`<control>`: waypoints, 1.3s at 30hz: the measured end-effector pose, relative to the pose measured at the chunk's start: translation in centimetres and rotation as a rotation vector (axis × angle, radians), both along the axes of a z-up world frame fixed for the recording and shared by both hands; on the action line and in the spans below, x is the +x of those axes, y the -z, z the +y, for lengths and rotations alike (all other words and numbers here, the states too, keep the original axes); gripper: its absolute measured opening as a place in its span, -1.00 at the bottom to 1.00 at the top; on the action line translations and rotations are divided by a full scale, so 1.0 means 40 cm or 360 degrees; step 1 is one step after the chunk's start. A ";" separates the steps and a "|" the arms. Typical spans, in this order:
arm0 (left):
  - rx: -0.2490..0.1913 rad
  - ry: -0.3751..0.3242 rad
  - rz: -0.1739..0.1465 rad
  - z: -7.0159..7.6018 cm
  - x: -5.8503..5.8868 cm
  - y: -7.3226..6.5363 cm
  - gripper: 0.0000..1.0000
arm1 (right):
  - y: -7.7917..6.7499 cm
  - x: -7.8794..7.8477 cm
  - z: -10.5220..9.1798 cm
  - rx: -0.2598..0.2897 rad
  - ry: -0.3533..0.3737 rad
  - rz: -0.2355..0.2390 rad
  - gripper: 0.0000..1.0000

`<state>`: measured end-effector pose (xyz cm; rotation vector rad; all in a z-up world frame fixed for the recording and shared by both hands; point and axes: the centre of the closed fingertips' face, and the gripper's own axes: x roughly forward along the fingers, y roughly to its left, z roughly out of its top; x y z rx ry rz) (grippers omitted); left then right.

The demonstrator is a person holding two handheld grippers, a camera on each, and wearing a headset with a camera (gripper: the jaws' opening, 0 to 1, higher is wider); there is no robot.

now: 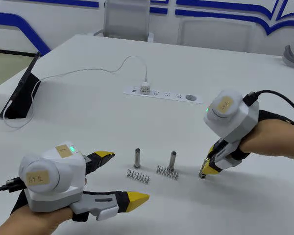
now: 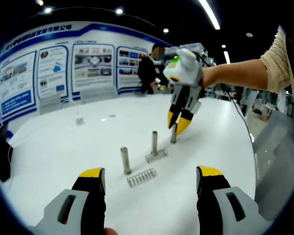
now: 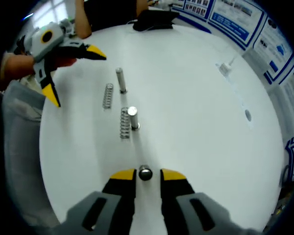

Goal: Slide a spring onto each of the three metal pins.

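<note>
Presently: right tongs (image 1: pixel 207 170) pinching third pin (image 1: pixel 203 174) upright, lower right, likely steadying it; left tongs (image 1: pixel 127 176) spread, idle, lower left; springs (image 1: pixel 137 176) flat on bench (image 1: pixel 88 112) beside two bare pins (image 1: pixel 136 158), centre.

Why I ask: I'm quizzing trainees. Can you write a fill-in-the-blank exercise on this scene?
1. ____ springs lie flat on the table.
2. The pins standing upright number ____.
3. The right hand-held gripper is shut on one ____.
4. The left hand-held gripper has its jaws ____.
Missing words: two; three; pin; open.
</note>
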<state>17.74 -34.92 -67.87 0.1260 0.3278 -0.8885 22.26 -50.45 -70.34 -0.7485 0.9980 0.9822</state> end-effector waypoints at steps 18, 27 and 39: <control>0.0001 0.0000 -0.0017 0.003 0.003 -0.010 0.53 | 0.031 -0.029 0.151 0.0127 -0.0113 0.0014 -0.67; 0.0001 -0.0010 -0.0014 0.011 0.008 -0.009 0.53 | 0.074 -0.026 0.166 0.0116 -0.0106 0.0051 -0.71; 0.0005 -0.0014 -0.0015 0.014 0.006 -0.009 0.52 | 0.098 -0.034 0.167 0.0097 -0.0120 0.0069 -0.76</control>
